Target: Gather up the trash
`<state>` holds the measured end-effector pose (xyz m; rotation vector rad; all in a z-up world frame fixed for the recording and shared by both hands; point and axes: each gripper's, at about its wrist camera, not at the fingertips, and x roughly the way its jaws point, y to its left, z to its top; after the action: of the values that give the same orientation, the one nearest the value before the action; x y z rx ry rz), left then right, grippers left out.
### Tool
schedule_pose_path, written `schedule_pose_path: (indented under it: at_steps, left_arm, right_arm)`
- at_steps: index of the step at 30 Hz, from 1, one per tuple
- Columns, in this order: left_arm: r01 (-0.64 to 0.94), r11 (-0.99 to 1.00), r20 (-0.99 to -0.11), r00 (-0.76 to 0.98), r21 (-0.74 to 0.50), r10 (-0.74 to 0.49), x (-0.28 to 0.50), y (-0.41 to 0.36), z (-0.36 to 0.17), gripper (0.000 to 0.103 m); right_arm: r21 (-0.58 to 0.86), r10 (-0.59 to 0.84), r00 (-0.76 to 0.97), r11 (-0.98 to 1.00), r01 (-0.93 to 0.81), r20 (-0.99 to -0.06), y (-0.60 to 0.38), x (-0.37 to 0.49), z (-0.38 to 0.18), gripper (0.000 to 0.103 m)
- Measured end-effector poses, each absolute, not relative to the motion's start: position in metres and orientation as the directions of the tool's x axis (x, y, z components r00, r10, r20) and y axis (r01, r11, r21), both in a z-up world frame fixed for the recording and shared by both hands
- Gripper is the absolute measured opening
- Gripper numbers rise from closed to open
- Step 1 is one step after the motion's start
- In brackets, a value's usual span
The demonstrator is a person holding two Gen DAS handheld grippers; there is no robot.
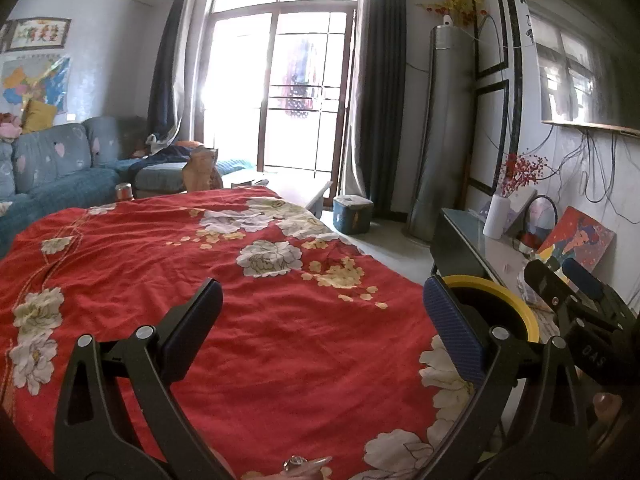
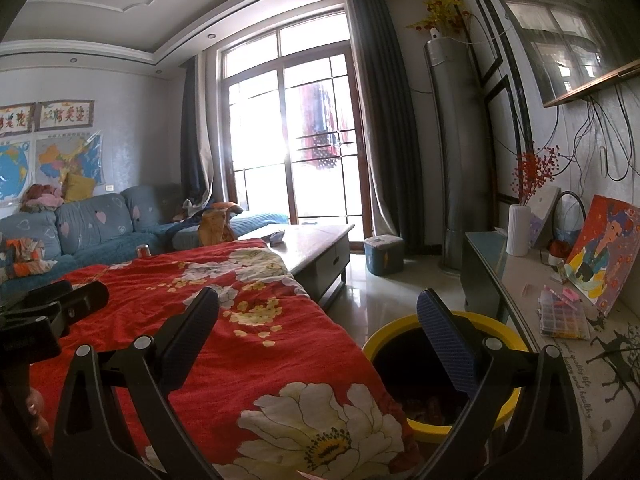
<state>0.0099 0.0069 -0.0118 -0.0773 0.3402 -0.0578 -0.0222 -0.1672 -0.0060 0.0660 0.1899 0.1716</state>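
Red cloth with pale flowers (image 1: pixel 248 320) fills most of the left wrist view, draped over a low surface. The left gripper (image 1: pixel 332 328) hangs above it with both fingers spread wide and nothing between them. Past the cloth's right edge stands the yellow-rimmed bin (image 1: pixel 520 304), its dark mouth partly hidden behind the right finger of this gripper. The right gripper (image 1: pixel 568 284) shows at the right edge of the view, beside the bin; whether its fingers are apart cannot be told from here. At the cloth's far edge sit an orange paper bag (image 1: pixel 202 170) and a small can (image 1: pixel 124 191), with the blue sofa (image 1: pixel 56 168) behind them. A blue stool (image 1: pixel 353 214) stands on the floor near the glass door.

In the right wrist view the right gripper (image 2: pixel 320 328) also has its fingers spread wide and empty. It is held over the cloth's right edge, and the bin (image 2: pixel 396 332) lies just beside that edge, below the gripper's right finger; something reddish lies in its bottom, too dim to name. The left gripper (image 2: pixel 64 300) shows at the left, over the cloth. A grey coffee table (image 2: pixel 320 248) pokes out beyond the cloth's far right corner. A white vase (image 2: pixel 518 230) and a painting (image 2: pixel 600 256) stand on the sideboard (image 2: pixel 516 280) to the right.
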Motion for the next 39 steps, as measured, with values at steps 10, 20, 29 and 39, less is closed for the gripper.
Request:
schedule_pose_path:
  at_steps: [10, 20, 29, 39]
  left_arm:
    - [0.043, 0.995, -0.333, 0.94, -0.086, -0.069, 0.0098, 0.0063, -0.0121, 0.092]
    - [0.048, 0.995, -0.342, 0.937, -0.086, -0.074, 0.0083, 0.0038, -0.0183, 0.092]
    - [0.044, 0.995, -0.352, 0.933, -0.085, -0.071, 0.0077, 0.004, -0.0202, 0.092]
    - [0.04, 0.996, -0.37, 0.927, -0.086, -0.069, 0.008, 0.0054, -0.0196, 0.092]
  right_arm:
    - [0.082, 0.176, 0.967, 0.983, -0.163, -0.184, -0.1679, -0.0219, -0.0054, 0.097]
    - [0.084, 0.175, 0.967, 0.983, -0.162, -0.185, -0.1685, -0.0217, -0.0046, 0.097]
    - [0.084, 0.177, 0.967, 0.983, -0.163, -0.186, -0.1691, -0.0214, -0.0037, 0.097]
    - [0.079, 0.187, 0.965, 0.981, -0.175, -0.185, -0.1684, -0.0255, -0.0075, 0.097]
